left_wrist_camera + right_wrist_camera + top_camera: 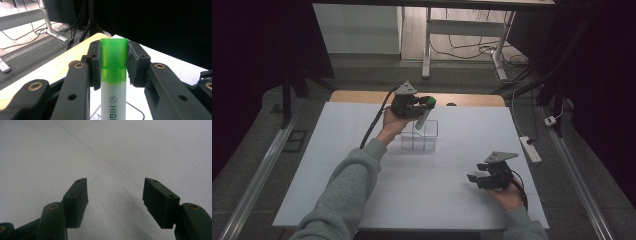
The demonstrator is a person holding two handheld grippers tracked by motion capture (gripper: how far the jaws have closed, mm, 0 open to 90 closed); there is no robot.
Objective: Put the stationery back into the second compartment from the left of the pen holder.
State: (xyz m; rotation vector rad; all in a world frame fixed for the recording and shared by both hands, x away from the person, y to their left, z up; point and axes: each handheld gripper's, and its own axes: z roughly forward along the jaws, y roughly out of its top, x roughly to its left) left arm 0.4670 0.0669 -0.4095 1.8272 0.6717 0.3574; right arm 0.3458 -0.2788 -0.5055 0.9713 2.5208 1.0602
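Note:
My left gripper [426, 103] is shut on a highlighter [424, 116] with a green cap and a white barrel. It hangs cap up, its lower end over a clear plastic box [420, 136] with compartments at the middle of the table. In the left gripper view the green cap of the highlighter [114, 62] is pinched between the two black pads of the gripper [113, 63]. My right gripper [473, 178] rests low at the front right of the table, open, with nothing between its fingers. The right gripper view shows the gripper [115, 195] with its jaws spread over bare white surface.
A white sheet [362, 165] covers the table, with a strip of wooden table edge [357, 96] showing at the back. A power strip [530, 149] and cables lie on the floor at the right. A desk frame [462, 30] stands beyond the table.

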